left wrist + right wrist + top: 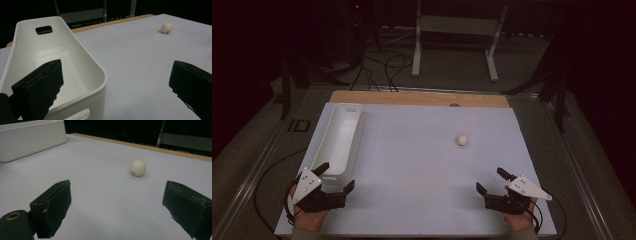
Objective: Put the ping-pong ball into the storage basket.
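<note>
Dark floor, cables and a metal stand frame surround the table (422, 165), whose pale sheet carries a long white bin (339, 137) at its left. Well to the right of that bin, out in the open, sits a small white ball (462, 140). It looks light, hard and smooth, so it would likely roll or squirt out; best pinched across its widest middle. A faint dark mark low on it is too small to read. Near the bin's closer end the left gripper (335, 176) stands spread, holding nothing; the right gripper (492, 181), far from the bin, gapes empty too.
</note>
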{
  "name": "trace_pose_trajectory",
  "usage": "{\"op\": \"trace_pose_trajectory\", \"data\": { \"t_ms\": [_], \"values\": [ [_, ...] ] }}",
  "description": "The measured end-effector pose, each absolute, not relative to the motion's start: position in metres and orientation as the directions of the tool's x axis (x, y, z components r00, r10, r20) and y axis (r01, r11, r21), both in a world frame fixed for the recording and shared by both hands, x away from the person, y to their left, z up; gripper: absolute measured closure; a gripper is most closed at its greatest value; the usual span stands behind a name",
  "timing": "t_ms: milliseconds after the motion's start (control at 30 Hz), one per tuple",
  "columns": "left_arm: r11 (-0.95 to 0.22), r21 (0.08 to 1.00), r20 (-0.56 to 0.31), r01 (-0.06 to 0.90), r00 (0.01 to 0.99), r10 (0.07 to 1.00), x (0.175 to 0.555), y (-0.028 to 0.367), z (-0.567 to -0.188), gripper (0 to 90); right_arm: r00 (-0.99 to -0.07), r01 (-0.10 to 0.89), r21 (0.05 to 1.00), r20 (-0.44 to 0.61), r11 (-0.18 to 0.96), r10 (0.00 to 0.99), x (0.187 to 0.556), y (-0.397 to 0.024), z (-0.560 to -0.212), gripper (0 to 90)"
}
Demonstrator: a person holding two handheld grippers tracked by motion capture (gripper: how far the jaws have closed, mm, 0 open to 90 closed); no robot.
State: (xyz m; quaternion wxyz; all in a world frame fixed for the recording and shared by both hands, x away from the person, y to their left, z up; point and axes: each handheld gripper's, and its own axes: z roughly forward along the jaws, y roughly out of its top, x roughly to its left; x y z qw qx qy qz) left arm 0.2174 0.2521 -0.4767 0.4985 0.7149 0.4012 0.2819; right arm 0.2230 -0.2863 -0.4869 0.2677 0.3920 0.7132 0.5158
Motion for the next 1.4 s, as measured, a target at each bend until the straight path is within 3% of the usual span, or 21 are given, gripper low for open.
{"op": "trace_pose_trajectory", "data": {
  "t_ms": [1400],
  "values": [
    [-0.208, 0.943, 0.054, 0.260, 0.498, 0.866, 0.211, 0.247, -0.478, 0.0, -0.516, 0.354, 0.918, 0.034, 0.177, 0.856, 0.240, -0.281, -0.453, 7.5]
  ]
}}
